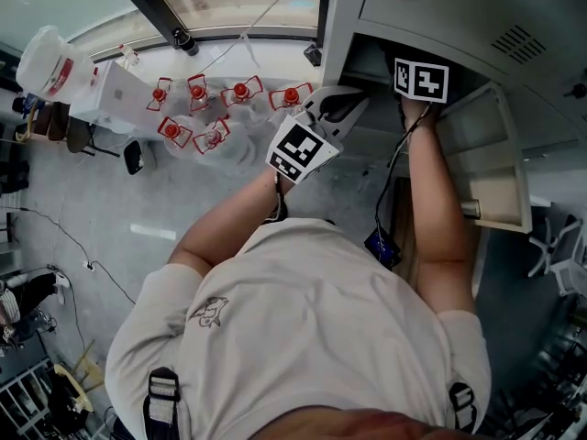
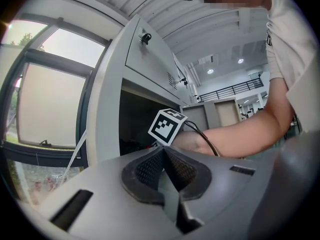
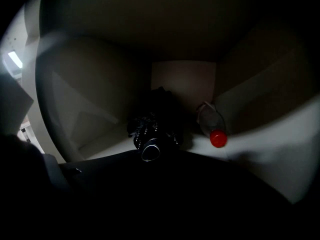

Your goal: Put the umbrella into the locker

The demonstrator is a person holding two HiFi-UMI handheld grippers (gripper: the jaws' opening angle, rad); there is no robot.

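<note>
Reaching into the open locker, a person's right tool is sunk in the compartment up to its marker cube. The folded black umbrella lies on the compartment floor directly ahead of that tool, handle end toward its tips. A red-capped bottle lies just to the umbrella's right. The right gripper view is too dark to show whether this tool is grasping the handle or has let it go. The left tool waits outside, beside the locker's frame, clenched on nothing.

The placing step looks all but done, since the umbrella seems to rest on the floor by its own weight. The next move probably calls for jaws clear of the handle and a straight pull back out, without dragging the umbrella or nudging the bottle.
</note>
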